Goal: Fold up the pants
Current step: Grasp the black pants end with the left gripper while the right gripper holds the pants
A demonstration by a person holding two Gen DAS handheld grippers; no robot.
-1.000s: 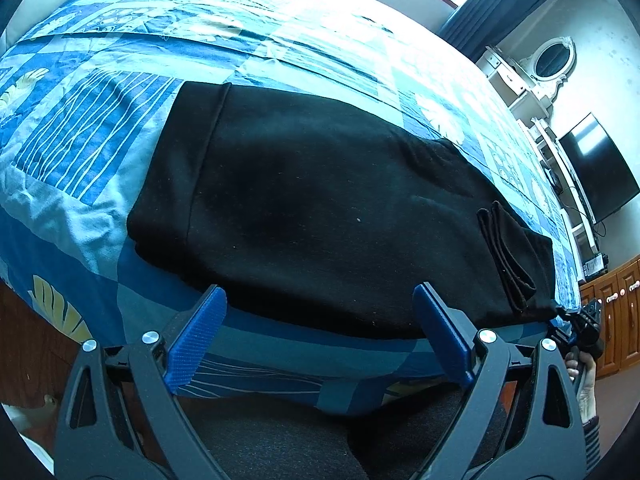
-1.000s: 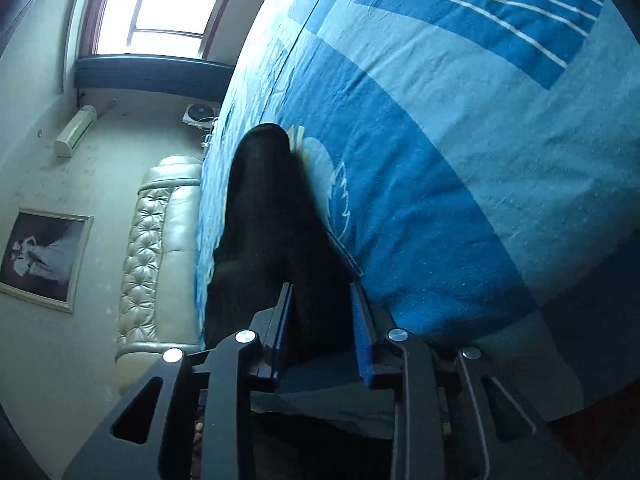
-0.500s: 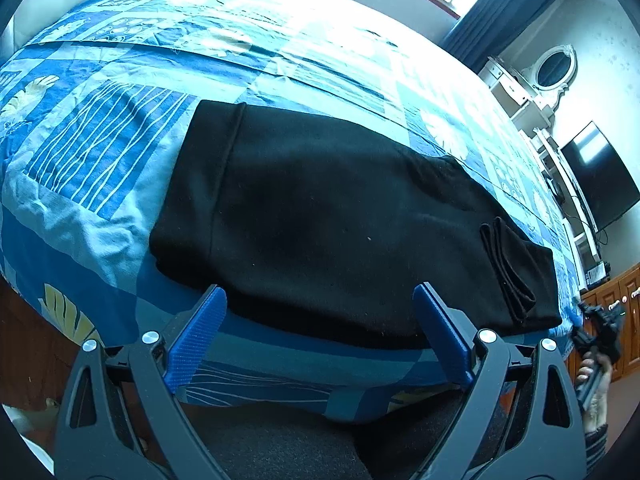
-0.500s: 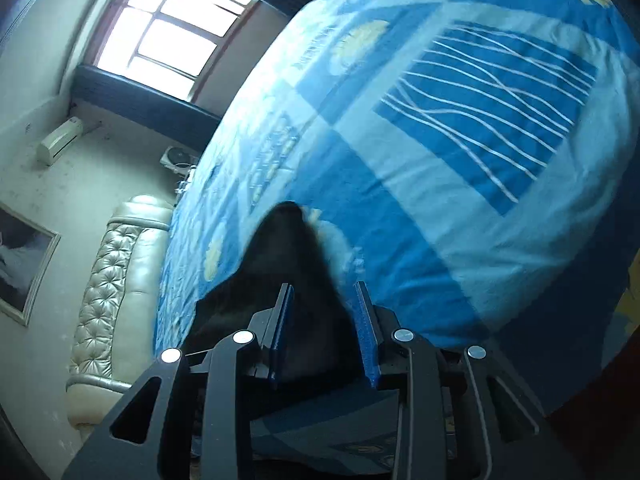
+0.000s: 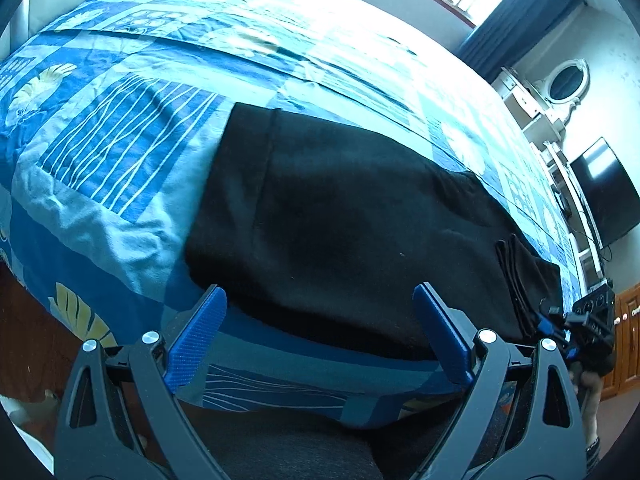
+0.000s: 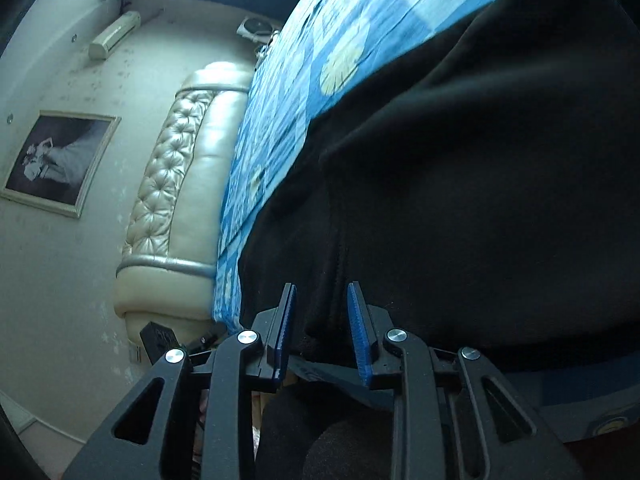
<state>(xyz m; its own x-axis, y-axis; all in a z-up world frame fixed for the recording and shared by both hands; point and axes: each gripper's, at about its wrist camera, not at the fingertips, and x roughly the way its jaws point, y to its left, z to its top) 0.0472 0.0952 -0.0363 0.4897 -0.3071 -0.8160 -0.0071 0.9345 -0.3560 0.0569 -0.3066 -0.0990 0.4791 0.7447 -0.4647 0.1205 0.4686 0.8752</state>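
Black pants [image 5: 352, 220] lie flat along the near edge of the bed, waistband to the left, leg ends to the right. My left gripper [image 5: 320, 332] is open and empty just in front of the pants' near edge. My right gripper [image 5: 560, 328] shows at the far right, at the leg ends. In the right wrist view my right gripper [image 6: 320, 320] is shut on a fold of the black pants [image 6: 460, 160], which fill most of that view.
The bed [image 5: 120, 152] has a blue patterned cover. A padded cream headboard [image 6: 176, 168] and a framed picture [image 6: 56, 160] stand on the wall. A television [image 5: 608, 192] and a white dresser [image 5: 540, 108] are at the right.
My right gripper has swung round with the cloth in it; the black pants now fill its view. The left gripper has drifted a little back and left, and stays open.
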